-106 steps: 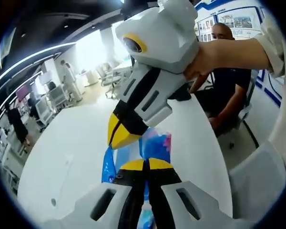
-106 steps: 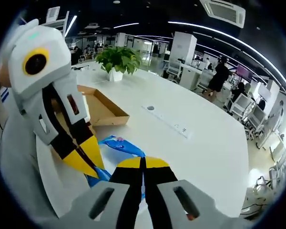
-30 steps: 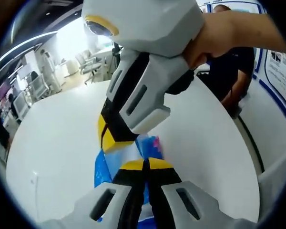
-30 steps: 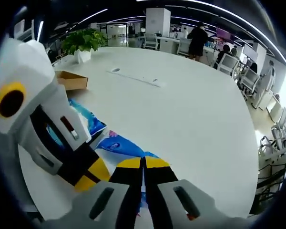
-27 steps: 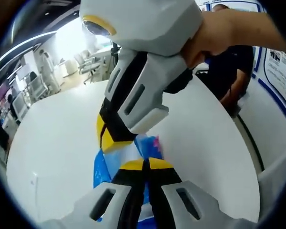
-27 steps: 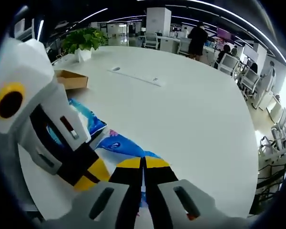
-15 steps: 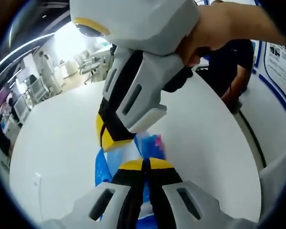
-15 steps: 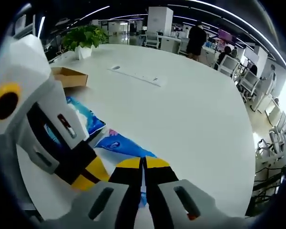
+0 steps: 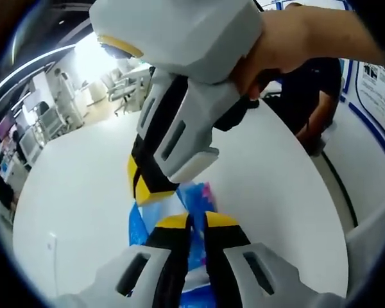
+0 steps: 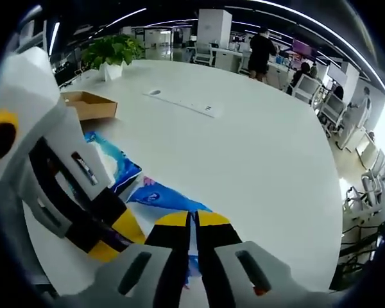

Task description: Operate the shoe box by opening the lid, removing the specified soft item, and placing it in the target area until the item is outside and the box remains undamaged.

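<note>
In the left gripper view, the white tabletop (image 9: 70,192) is seen at the left. At the centre, the left hand-held gripper (image 9: 197,221) is seen with its yellow-tipped jaws parted by a narrow gap, and the blue and pink soft item (image 9: 196,199) lies in and beyond that gap; whether it is still gripped cannot be told. Just above, the right hand-held gripper (image 9: 144,189) is pointed down onto the same item, held by a hand (image 9: 282,45). A seated person (image 9: 311,90) is seen at the right, past the tabletop's edge.

In the right gripper view, the left hand-held gripper (image 10: 115,237) enters from the left. Beyond it, the open cardboard shoe box (image 10: 83,104) rests on the tabletop (image 10: 256,167), with a potted plant (image 10: 113,54) further back. The soft item (image 10: 151,192) lies flat outside the box, near it. At the centre, the right hand-held gripper (image 10: 194,221) is nearly closed, the item's edge at its tips.
</note>
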Tool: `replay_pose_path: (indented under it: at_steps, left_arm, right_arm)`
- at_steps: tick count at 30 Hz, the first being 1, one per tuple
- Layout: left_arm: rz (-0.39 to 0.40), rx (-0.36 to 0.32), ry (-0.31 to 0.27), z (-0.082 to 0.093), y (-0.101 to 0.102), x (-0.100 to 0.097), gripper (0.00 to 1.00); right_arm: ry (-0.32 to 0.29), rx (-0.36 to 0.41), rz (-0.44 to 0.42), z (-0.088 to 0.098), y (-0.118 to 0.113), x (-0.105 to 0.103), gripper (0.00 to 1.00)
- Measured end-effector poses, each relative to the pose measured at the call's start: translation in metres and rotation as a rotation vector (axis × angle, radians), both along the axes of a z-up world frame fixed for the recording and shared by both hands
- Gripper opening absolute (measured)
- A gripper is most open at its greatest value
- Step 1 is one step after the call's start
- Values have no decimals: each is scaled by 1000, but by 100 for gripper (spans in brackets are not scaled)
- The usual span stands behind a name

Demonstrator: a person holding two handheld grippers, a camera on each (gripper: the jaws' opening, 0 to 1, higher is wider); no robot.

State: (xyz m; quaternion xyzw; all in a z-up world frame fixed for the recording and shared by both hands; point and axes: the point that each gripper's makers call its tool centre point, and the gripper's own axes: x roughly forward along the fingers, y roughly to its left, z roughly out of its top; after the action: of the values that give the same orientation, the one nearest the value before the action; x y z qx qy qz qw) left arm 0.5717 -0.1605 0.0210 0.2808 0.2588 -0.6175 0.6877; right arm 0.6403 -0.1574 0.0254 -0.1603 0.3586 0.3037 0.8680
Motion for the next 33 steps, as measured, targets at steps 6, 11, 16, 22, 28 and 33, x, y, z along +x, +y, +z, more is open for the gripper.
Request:
replay_pose_path:
  at_steps: [6, 11, 16, 22, 28, 33]
  left_arm:
    - [-3, 1, -22, 10, 5, -3, 7]
    - [18, -7, -19, 23, 13, -5, 9]
    - [82, -37, 12, 39, 19, -11, 12]
    - [189, -46, 32, 50, 32, -11, 13]
    - [240, -53, 34, 62, 42, -16, 18]
    - [283, -51, 43, 70, 58, -20, 25]
  right_arm:
    - [-13, -5, 0, 8, 3, -3, 2]
    - [-36, 3, -6, 19, 5, -5, 4]
    - [-69, 11, -7, 33, 6, -9, 6]
    - [-76, -6, -2, 45, 8, -23, 11]
    - [-85, -19, -12, 59, 10, -35, 16]
    - [-83, -17, -7, 66, 17, -47, 21]
